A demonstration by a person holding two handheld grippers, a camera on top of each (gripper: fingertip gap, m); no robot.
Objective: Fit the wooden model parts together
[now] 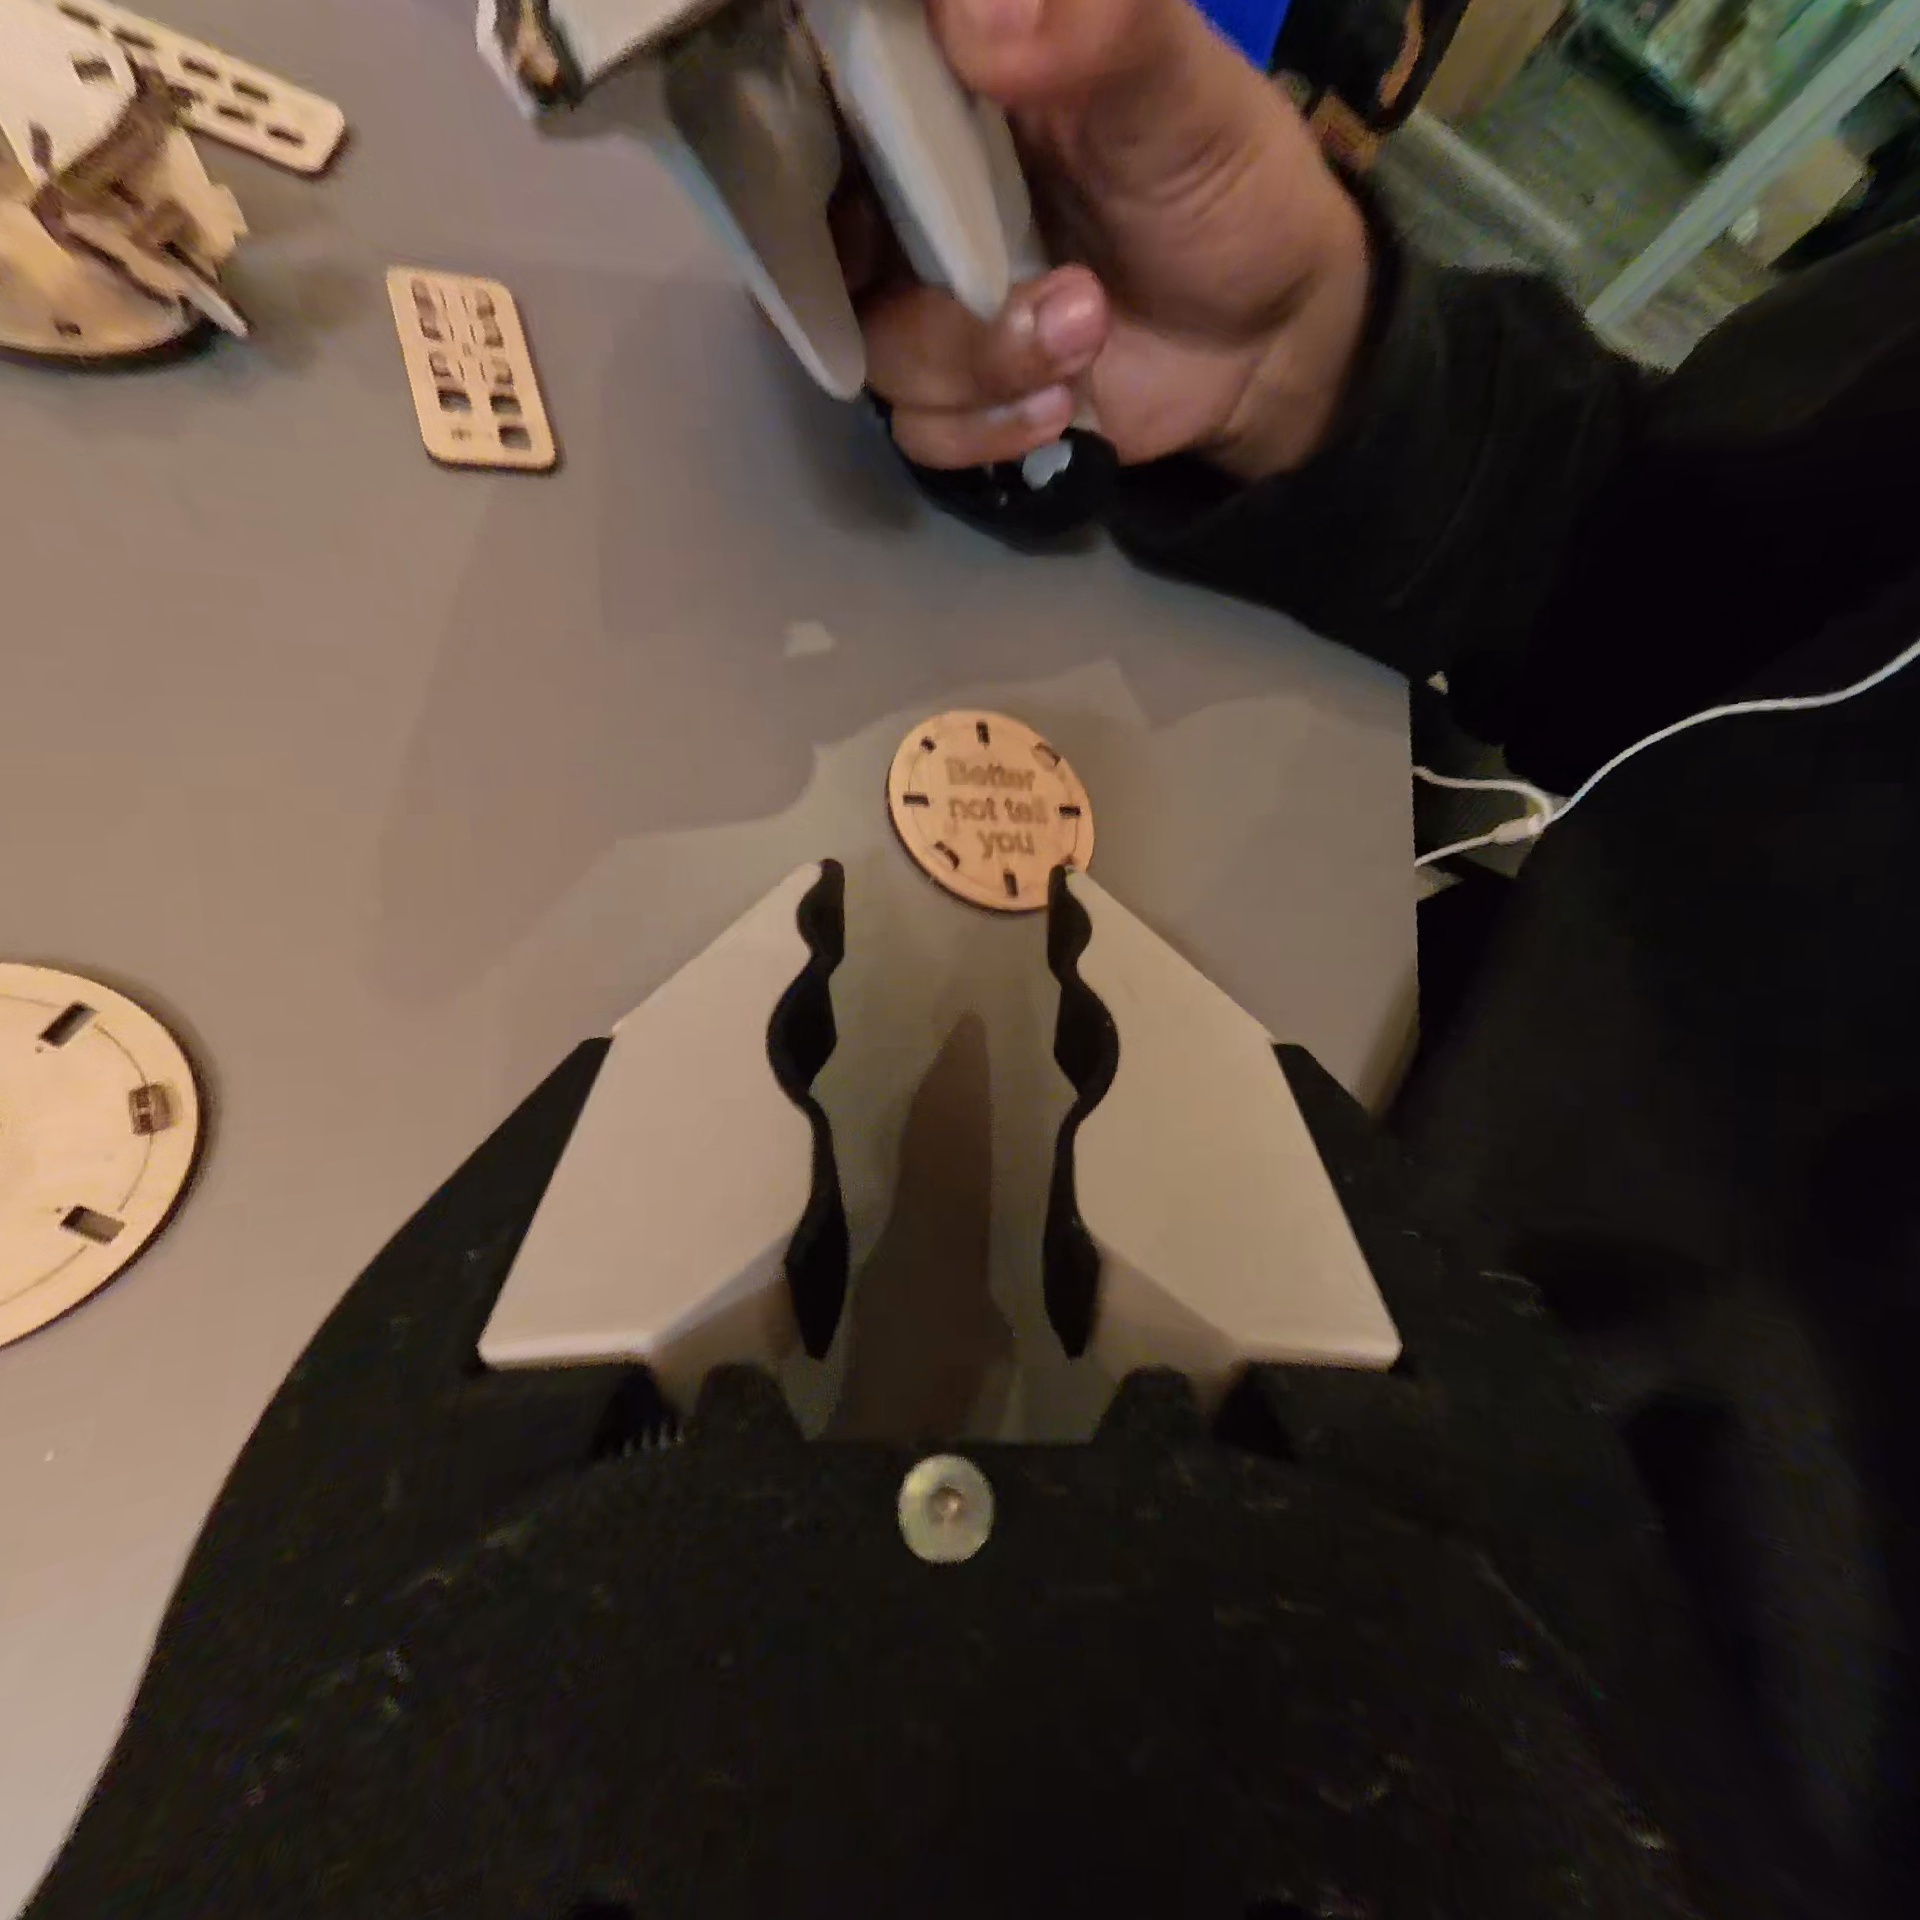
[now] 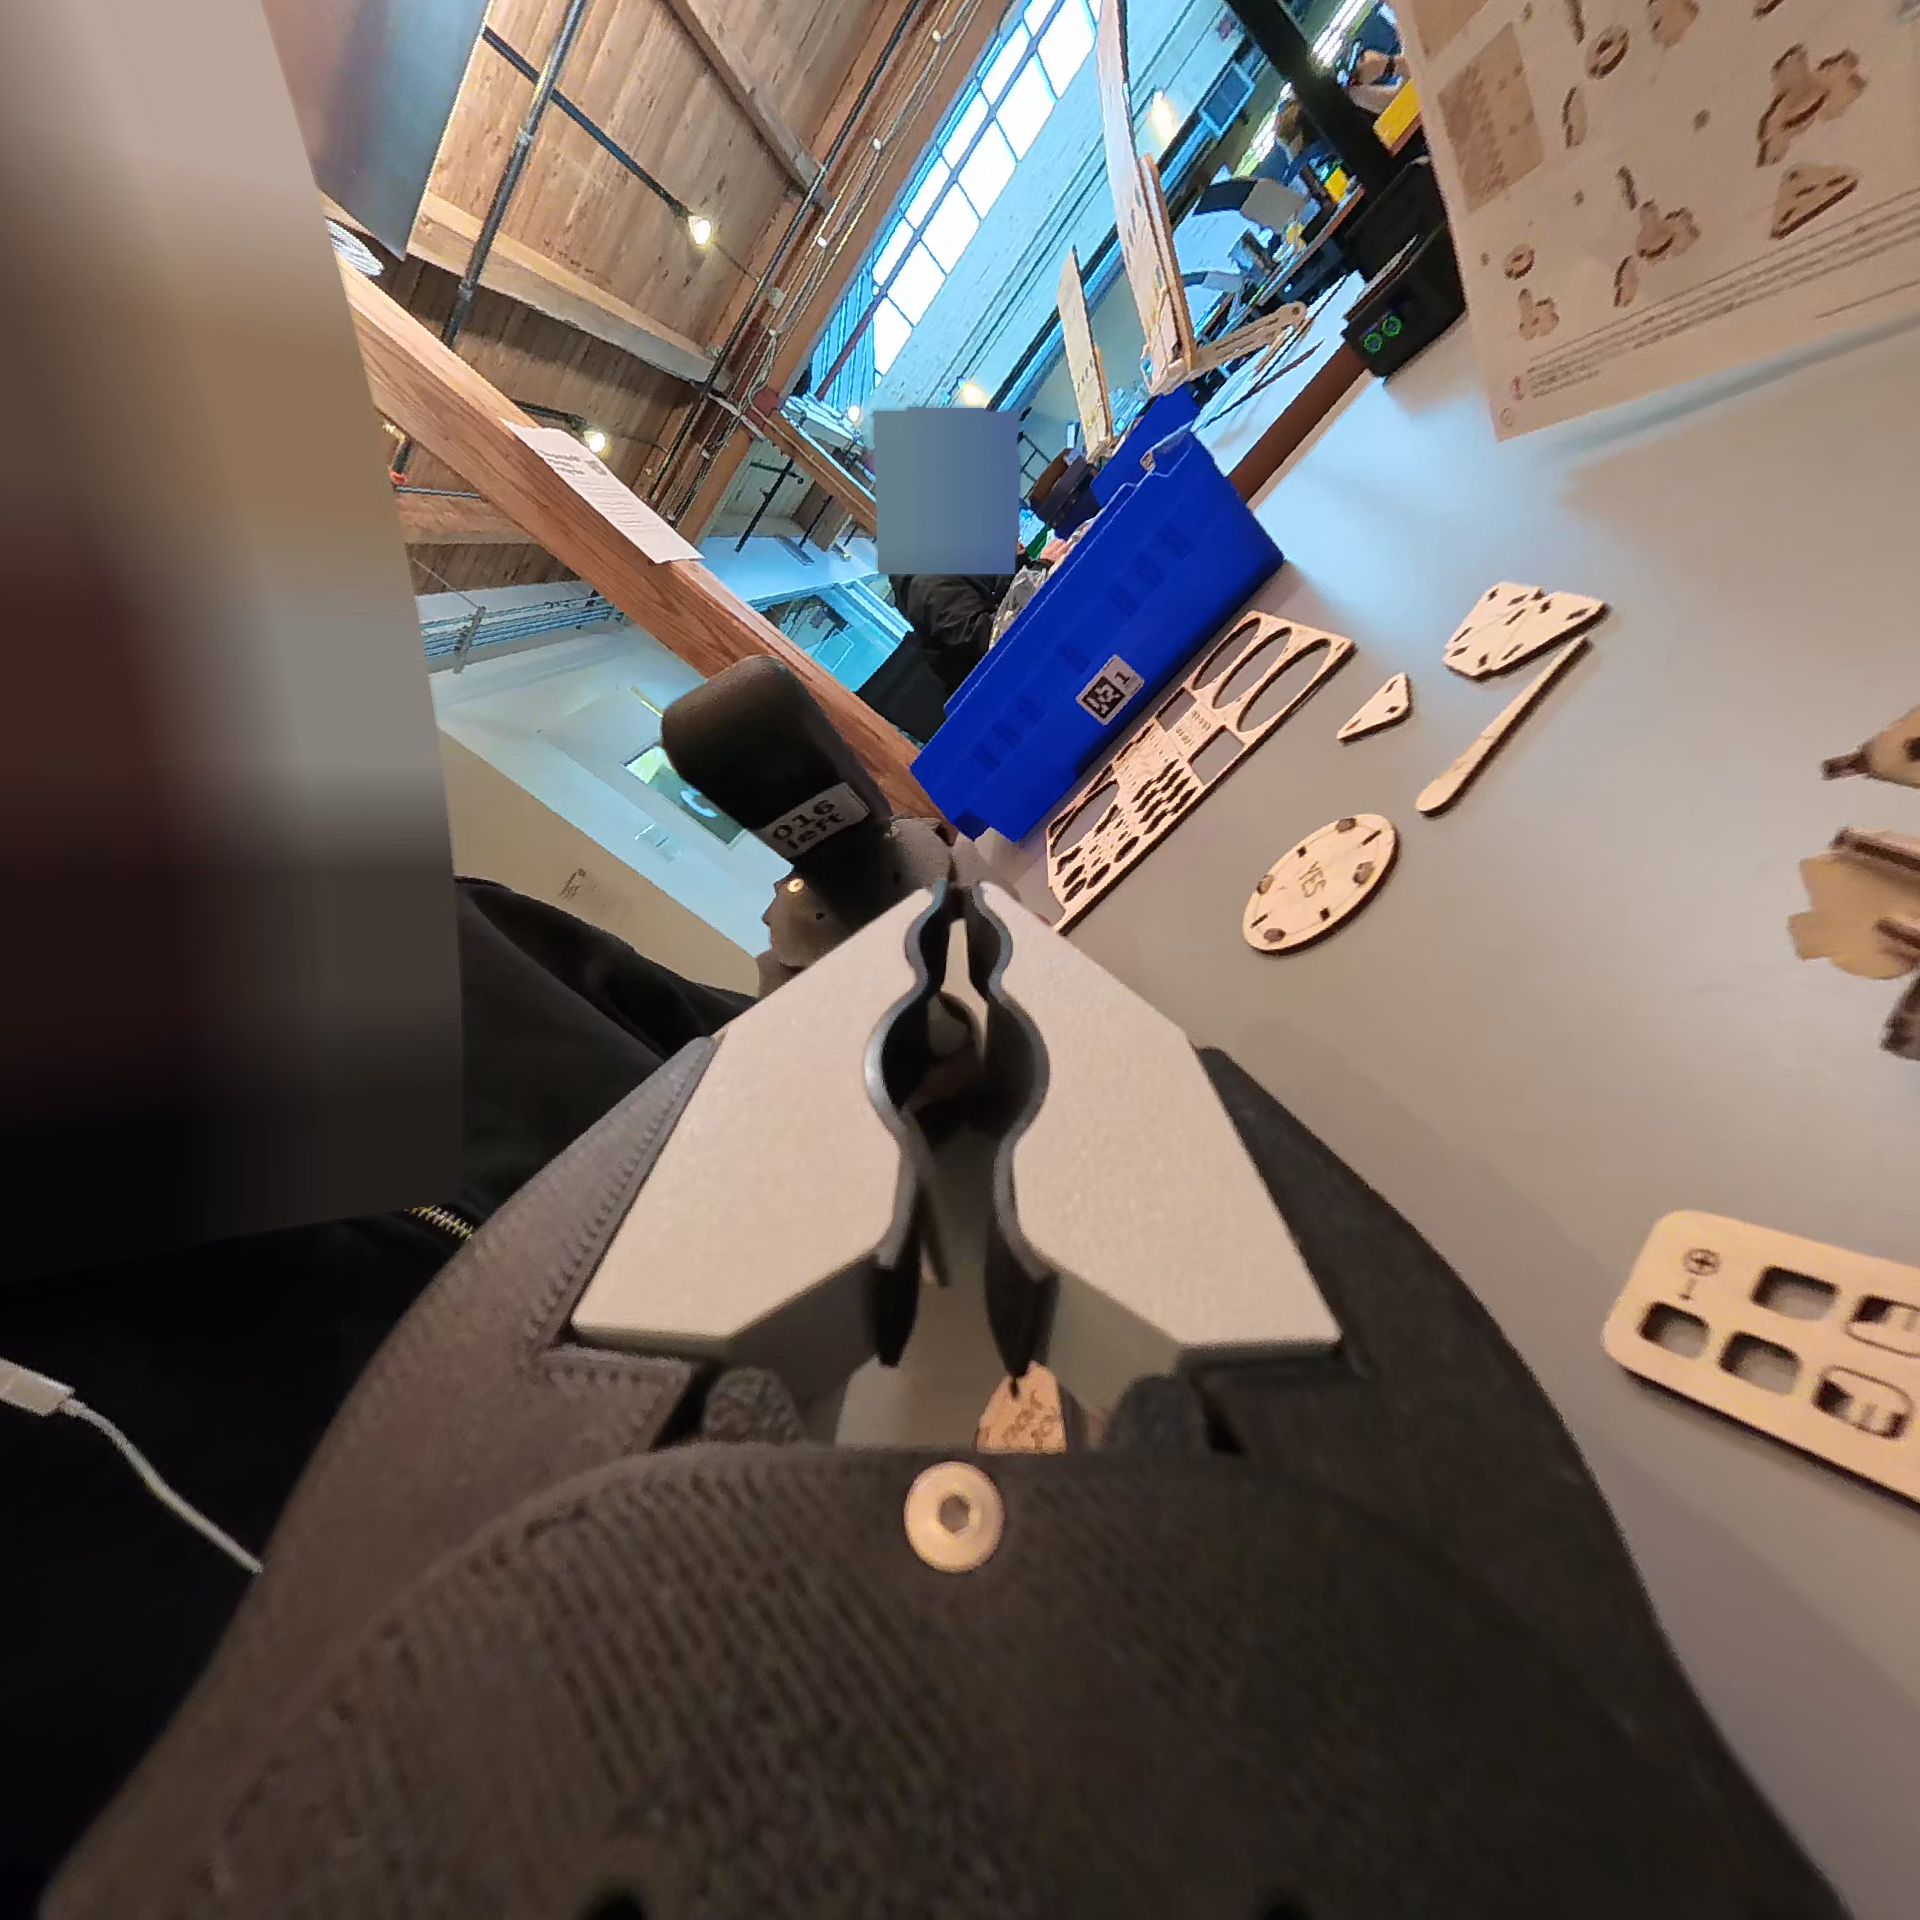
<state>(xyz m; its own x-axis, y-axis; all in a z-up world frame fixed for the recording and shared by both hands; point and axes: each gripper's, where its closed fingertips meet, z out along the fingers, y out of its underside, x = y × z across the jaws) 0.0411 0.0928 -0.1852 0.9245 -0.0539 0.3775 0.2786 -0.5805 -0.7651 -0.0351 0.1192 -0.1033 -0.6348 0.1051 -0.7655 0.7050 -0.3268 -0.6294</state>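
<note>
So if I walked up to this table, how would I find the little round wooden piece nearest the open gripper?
Start at the grey table and find the edge nearest the person's dark sleeve. There the left gripper stands open, with a small round wooden disc lying flat at its fingertips. Unlike the larger pale disc farther left, it is smaller, tan, ringed with short slots and engraved with writing.

Grey table [image 1: 312, 623]; scattered wooden cutouts [image 1: 990, 811]

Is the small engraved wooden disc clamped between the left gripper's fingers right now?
No: the small wooden disc lies flat on the grey table just past the left gripper's spread fingertips.
</note>
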